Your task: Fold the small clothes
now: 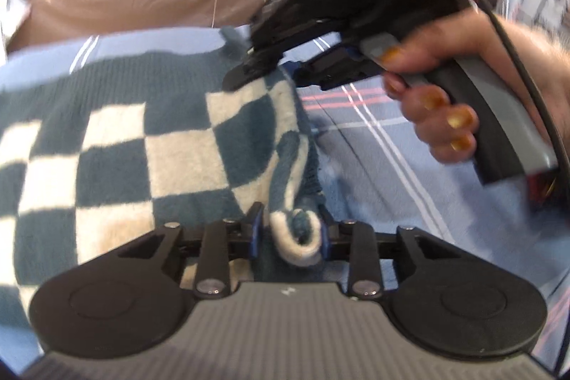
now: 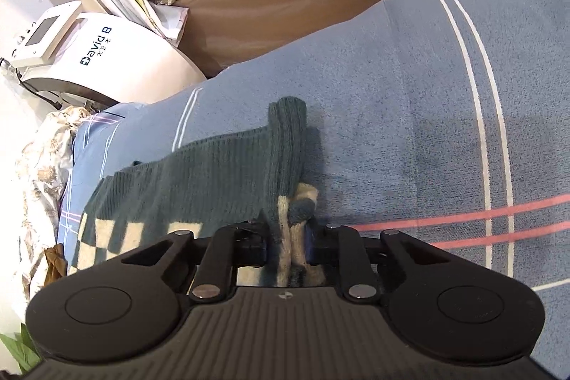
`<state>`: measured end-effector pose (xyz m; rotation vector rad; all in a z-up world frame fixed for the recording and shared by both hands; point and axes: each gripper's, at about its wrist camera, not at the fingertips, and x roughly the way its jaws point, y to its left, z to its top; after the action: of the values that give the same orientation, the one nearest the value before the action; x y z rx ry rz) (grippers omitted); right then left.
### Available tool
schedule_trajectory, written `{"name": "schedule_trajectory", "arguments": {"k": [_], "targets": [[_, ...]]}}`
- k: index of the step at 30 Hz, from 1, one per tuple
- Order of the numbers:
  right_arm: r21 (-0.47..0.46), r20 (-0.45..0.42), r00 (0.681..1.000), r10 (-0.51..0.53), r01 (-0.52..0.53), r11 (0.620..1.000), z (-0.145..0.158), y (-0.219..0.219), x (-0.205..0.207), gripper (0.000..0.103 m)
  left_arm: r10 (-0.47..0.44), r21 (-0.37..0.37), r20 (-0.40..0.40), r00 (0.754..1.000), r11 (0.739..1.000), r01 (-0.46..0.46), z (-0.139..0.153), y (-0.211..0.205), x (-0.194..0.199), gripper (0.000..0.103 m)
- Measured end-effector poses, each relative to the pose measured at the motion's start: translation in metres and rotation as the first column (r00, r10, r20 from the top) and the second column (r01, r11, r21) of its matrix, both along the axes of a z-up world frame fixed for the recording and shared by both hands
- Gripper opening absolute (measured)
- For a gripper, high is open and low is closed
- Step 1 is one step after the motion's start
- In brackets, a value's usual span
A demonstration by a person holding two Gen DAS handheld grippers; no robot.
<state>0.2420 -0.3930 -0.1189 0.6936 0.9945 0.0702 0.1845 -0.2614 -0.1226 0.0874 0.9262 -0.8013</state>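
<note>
- My left gripper [image 1: 290, 232] is clamped on a rolled edge of the checked sweater [image 1: 142, 145]; the blue-and-cream roll sits pinched between the pads, right at the near edge of the garment.
- My right gripper [image 2: 286, 243] is likewise closed on a bunched fold of the same sweater [image 2: 199, 173], with cloth squeezed between its pads.
- The sweater lies on the bed [image 2: 409, 95], on the blue striped sheet; from both grippers its body spreads away to the left, while the ribbed hem runs off ahead of the right gripper, so its long axis lies roughly along the line between the two grips.
- In the left view the right gripper [image 1: 265, 72] and the hand [image 1: 445, 88] holding it sit beyond mine, along the same side edge; both hands hold that edge, neither nearer the far side.
- I judge the coming fold carries this edge leftward over the body.
- To the right is bare sheet with open room; on the left the bed edge, a white machine [image 2: 107, 59] and crumpled bedding [image 2: 42, 166] crowd close.
</note>
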Motion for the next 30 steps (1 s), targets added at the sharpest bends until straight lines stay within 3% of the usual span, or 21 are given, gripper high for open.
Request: {"name": "schedule_trajectory", "arguments": {"k": [3, 6, 12, 16, 22, 30], "targets": [[0.012, 0.006, 1.000, -0.004, 0.004, 1.000, 0.014, 0.008, 0.002, 0.030, 0.032, -0.091, -0.085, 0.996, 0.995, -0.040, 0.004, 0.023, 0.013, 0.024], [0.029, 0.017, 1.000, -0.008, 0.007, 1.000, 0.031, 0.025, 0.010, 0.030, 0.051, -0.162, -0.098, 0.994, 0.985, -0.067, 0.016, 0.049, 0.017, 0.023], [0.125, 0.087, 0.996, 0.020, -0.030, 0.992, 0.072, 0.085, 0.044, 0.029, 0.236, -0.307, -0.082, 0.968, 0.918, -0.250, 0.057, 0.168, 0.037, 0.023], [0.145, 0.122, 0.985, 0.119, -0.136, 0.980, 0.087, 0.152, 0.082, 0.029, 0.384, -0.296, -0.019, 0.923, 0.880, -0.372, 0.072, 0.251, 0.037, 0.022], [0.176, 0.131, 0.961, 0.243, -0.264, 0.948, 0.076, 0.254, 0.120, 0.029, 0.543, -0.264, -0.002, 0.840, 0.810, -0.524, 0.075, 0.338, 0.033, 0.021], [0.107, 0.073, 0.945, 0.319, -0.325, 0.940, 0.052, 0.317, 0.138, 0.030, 0.607, -0.229, -0.063, 0.792, 0.764, -0.604, 0.055, 0.402, 0.043, 0.022]]}}
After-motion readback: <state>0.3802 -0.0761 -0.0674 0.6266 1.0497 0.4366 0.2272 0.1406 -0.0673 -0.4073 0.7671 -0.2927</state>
